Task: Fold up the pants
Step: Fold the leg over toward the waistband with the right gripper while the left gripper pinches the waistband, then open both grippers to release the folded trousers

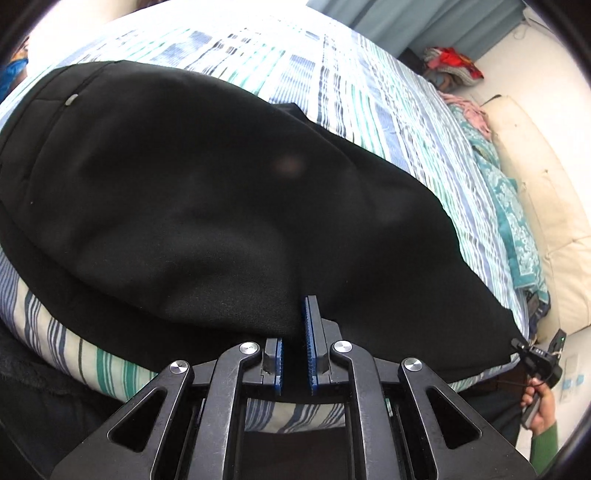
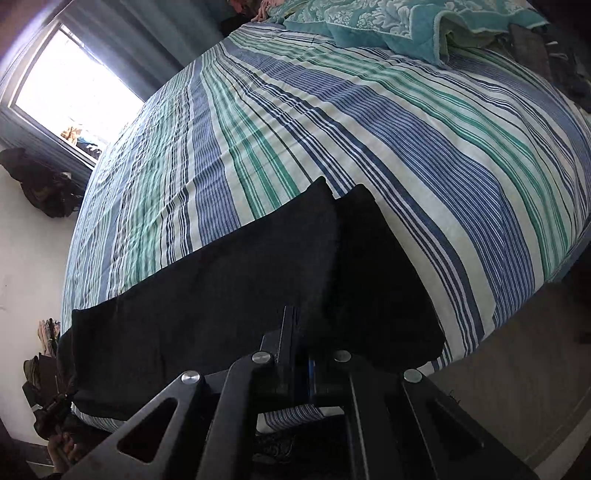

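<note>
Black pants (image 1: 221,184) lie across a striped bed sheet (image 1: 332,74), waistband at the far left, legs running right. My left gripper (image 1: 301,306) is shut on the near edge of the pants, and the cloth hides its left fingertip. At the right end of the pants, my right gripper (image 1: 535,354) pinches the fabric, held by a hand with a green sleeve (image 1: 543,435). In the right wrist view the right gripper (image 2: 295,314) is shut on the near edge of the pants (image 2: 221,295), whose two leg ends lie on the sheet (image 2: 369,129). The left gripper (image 2: 55,410) shows dimly at the lower left.
A teal patterned blanket (image 1: 513,221) (image 2: 388,22) is bunched at the head of the bed beside a cream padded headboard (image 1: 546,206). Clothes are piled in a corner (image 1: 450,62). A bright window (image 2: 70,92) and a dark hanging bag (image 2: 40,181) are beyond the bed. Wooden floor (image 2: 517,350) lies by the bed's edge.
</note>
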### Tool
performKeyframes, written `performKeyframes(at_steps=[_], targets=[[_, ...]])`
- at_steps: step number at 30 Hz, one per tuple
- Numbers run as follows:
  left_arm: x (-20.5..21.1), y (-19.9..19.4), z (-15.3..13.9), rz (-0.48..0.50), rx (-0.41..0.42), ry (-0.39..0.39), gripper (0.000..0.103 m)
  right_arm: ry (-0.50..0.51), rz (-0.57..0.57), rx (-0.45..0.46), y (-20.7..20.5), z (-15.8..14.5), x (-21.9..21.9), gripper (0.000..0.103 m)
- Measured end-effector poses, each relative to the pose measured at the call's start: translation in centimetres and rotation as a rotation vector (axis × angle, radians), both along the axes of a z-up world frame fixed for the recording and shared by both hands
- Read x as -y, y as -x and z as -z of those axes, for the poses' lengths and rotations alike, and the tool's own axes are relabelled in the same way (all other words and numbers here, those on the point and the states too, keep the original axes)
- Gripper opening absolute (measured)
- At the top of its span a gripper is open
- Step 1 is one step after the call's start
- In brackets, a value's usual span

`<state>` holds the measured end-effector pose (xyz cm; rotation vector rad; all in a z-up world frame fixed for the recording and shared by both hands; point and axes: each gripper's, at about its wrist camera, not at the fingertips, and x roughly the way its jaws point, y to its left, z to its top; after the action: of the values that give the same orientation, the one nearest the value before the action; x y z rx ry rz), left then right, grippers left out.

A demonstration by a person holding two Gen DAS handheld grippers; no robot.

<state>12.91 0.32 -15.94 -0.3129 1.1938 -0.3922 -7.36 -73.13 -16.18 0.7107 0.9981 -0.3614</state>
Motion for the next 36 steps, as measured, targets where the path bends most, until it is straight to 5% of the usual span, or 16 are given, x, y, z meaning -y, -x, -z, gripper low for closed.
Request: performKeyframes(at_steps=[26, 30, 31, 33, 35, 36], targets=[[2.2, 1.3, 0.3, 0.08, -0.05, -0.119, 0.007, 0.055, 0.035, -0.167, 0.2, 1.4, 0.0, 0.005], [2.6, 1.2, 0.0, 0.078, -0.073, -0.15, 0.019, 0.072, 0.032, -0.188, 0.0, 1.4, -0.1, 0.007], [2.5, 1.3, -0.2, 0.072, -0.088, -0.18, 0.031, 0.084, 0.037, -0.192, 0.1, 1.3, -0.2, 0.01], [1.9, 2.2, -1.5, 0.047, -0.103, -0.203, 0.045, 0.114, 0.058, -0.207, 0.3, 0.8, -0.4, 0.045], [0.3, 3.2, -4.0, 0.029, -0.061, -0.184, 0.048, 0.135, 0.085, -0.185, 1.1, -0.2, -0.9, 0.071], [-0.3, 3.2, -5.7, 0.016, -0.013, -0.183, 0.057, 0.163, 0.101, -0.16, 1.7, -1.0, -1.4, 0.073]])
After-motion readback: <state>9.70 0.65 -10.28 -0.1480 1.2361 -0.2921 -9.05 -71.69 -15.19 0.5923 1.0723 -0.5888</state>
